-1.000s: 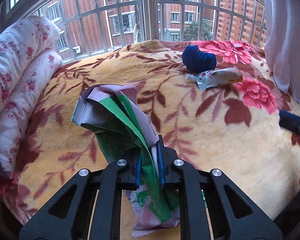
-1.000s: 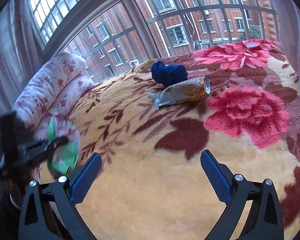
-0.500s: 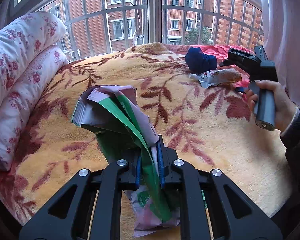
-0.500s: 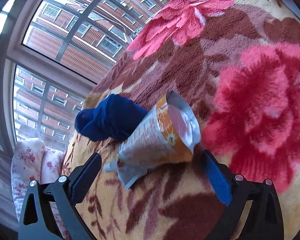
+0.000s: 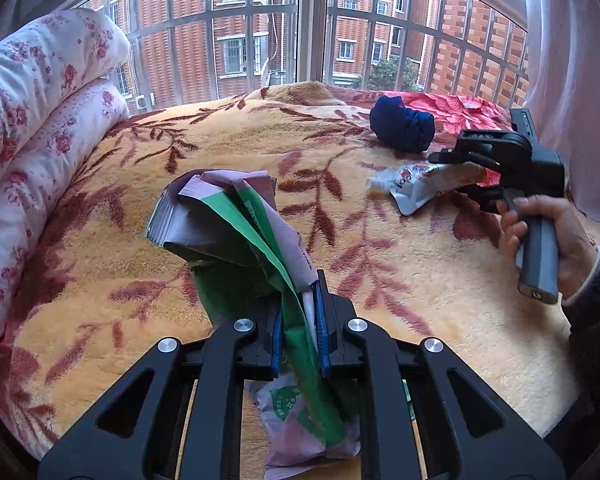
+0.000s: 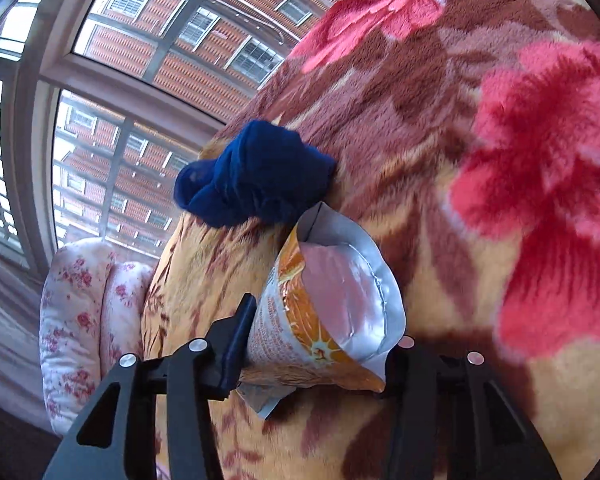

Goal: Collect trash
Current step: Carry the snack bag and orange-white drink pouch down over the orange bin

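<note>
Starting at the upper left of the left wrist view, two rolled flowered quilts (image 5: 40, 120) lie along the edge of the blanket (image 5: 240, 152). At lower centre the left gripper (image 5: 298, 336) has its fingers squeezed narrow on a green and lilac wrapper (image 5: 236, 232), lifted above the blanket, so one piece of trash appears already collected. Further right, a dark blue bundle of cloth (image 5: 402, 128) sits near the window. Just below it lies an orange and silver snack bag (image 5: 420, 184), with the right gripper (image 5: 460, 172) at its far end, held by a hand (image 5: 556, 240) at the right edge. In the right wrist view, the right gripper (image 6: 320, 356) has its fingers on either side of the snack bag (image 6: 332, 308), pressing it, though the bag seems not yet lifted off the blanket. By my reading, what is left is lifting this bag and carrying both pieces away; no bin shows.
</note>
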`<action>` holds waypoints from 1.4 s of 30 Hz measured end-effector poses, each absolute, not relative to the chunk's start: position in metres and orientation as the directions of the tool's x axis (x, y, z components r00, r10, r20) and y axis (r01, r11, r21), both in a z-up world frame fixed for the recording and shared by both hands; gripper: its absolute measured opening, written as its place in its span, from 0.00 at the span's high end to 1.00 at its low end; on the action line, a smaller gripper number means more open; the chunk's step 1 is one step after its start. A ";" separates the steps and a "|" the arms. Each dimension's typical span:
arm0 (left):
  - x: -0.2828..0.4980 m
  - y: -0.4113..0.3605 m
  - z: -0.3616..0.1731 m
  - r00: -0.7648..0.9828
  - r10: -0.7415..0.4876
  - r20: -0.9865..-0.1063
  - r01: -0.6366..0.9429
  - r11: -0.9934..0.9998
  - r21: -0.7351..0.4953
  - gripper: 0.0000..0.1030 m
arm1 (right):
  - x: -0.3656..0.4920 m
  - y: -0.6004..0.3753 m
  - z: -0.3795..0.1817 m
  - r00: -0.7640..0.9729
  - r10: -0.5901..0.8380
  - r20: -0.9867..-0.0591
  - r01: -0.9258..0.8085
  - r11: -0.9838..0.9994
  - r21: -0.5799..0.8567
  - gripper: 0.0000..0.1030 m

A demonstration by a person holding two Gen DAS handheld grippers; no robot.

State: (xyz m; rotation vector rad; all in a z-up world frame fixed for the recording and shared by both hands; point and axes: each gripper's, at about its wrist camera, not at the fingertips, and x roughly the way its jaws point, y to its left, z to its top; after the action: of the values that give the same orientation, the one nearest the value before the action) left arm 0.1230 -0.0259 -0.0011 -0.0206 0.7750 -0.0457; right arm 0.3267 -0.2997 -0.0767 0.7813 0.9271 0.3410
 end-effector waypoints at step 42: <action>0.013 -0.030 0.032 0.708 -0.086 -0.701 0.057 0.996 -0.065 0.88 | 0.000 -0.312 0.017 0.719 0.495 -0.488 -0.358 0.865 0.351 0.56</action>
State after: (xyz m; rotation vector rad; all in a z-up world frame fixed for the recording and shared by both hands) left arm 0.0125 -0.0304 0.0323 -0.0395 0.7800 -0.0796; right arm 0.0003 -0.3122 0.0168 0.2396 0.6052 0.4765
